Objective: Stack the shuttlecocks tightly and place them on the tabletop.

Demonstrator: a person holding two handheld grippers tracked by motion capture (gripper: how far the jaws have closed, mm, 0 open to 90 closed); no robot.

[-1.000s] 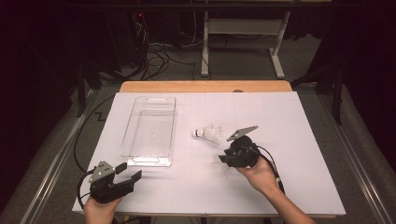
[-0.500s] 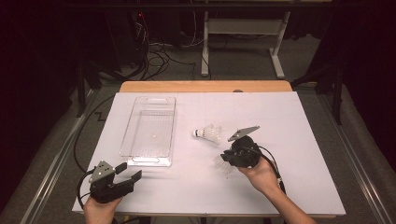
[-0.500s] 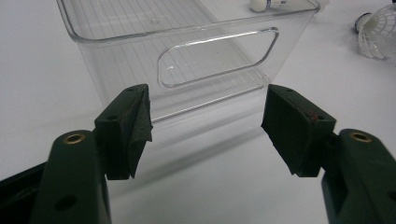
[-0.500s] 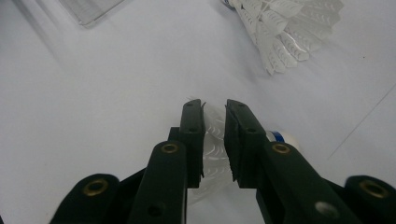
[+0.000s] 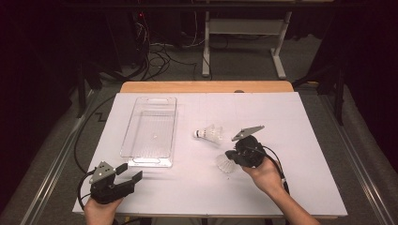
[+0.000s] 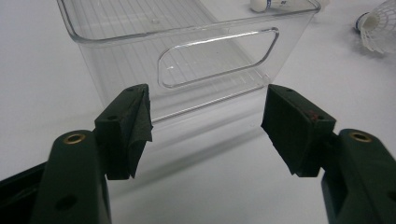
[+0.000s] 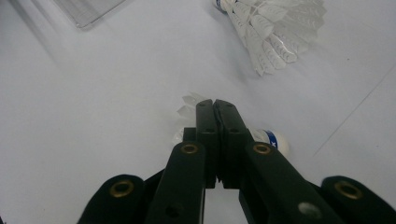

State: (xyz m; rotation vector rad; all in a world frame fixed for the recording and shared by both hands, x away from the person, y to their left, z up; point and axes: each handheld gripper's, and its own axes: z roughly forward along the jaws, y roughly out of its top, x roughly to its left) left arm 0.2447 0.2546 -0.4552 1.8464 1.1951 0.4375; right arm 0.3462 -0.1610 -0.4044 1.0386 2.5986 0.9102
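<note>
we log right claw [image 5: 228,158] at centre frame pinching a shuttlecock [image 5: 224,163], second shuttlecock [image 5: 209,134] just above it, left claw [image 5: 127,173] spread at lower left, clear tray [image 5: 151,158] above, white desk [image 5: 291,117]

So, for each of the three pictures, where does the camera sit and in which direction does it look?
High view: above the person's side, facing forward and down on the table; shows both hands, the left tongs and right tongs.
Left gripper view: rides the left tongs, low, facing the clear tray; its jaws stand apart.
Right gripper view: rides the right tongs, looking down; jaws closed on a shuttlecock.
Shared: the second shuttlecock appears in all three views.
</note>
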